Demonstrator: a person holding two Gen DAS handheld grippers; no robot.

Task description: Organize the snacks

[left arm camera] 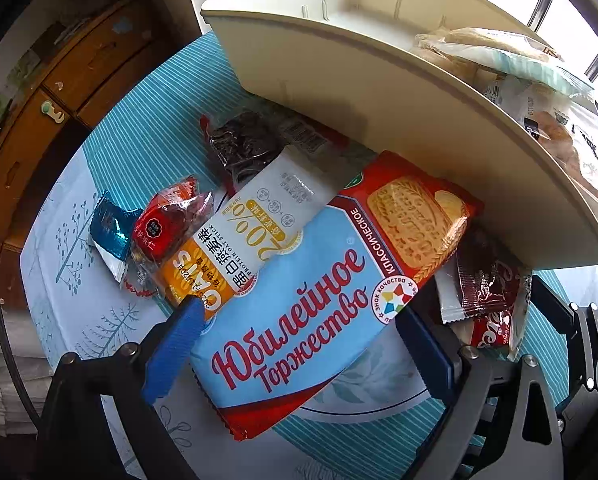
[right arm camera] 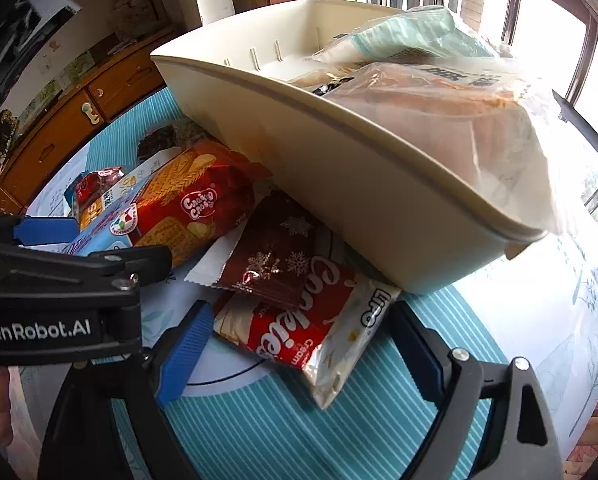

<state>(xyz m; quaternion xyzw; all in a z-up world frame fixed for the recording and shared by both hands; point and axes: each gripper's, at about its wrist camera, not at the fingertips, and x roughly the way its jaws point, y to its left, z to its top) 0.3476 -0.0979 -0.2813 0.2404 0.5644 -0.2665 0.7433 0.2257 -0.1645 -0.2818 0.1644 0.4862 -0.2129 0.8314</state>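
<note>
**Operator:** Claw first: my left claw [left arm camera: 299, 344] is spread wide, pointing steeply down, its blue pads [left arm camera: 175, 348] either side of the near end of the long light-blue and red biscuit packet [left arm camera: 299, 304]. I can't see the pads pressing on it. My right claw [right arm camera: 299, 344] is also spread, straddling the red and white plastic cookie pouch [right arm camera: 311, 332] without pinching it.

**Partner:** How far along are we?

**Operator:** Partway, I'd judge. The cream plastic bin [left arm camera: 379, 92] at the far side of the surface already holds a few clear-wrapped pastry bags [right arm camera: 439, 92], piled at its right end; its left end looks bare. Outside it, on the teal striped tablecloth [right arm camera: 259, 432], lie the biscuit packet, a white and orange oat bar wrapper [left arm camera: 255, 232], a dark chocolate-coloured clear pack [left arm camera: 243, 144], a small red foil sweet [left arm camera: 163, 224], a small blue foil sweet [left arm camera: 107, 224], the cookie pouch and a brown snowflake-printed wrapper [right arm camera: 275, 256]. All of that is left to move.

**Partner:** Do the two cameras differ?

**Operator:** Yes. The left view gives me the biscuit packet's whole face, plus the blue sweet, barely visible on the right. The right view shows the cookie pouch and brown wrapper in full, the heaped bin contents, and my left claw's black body on the near left.
</note>
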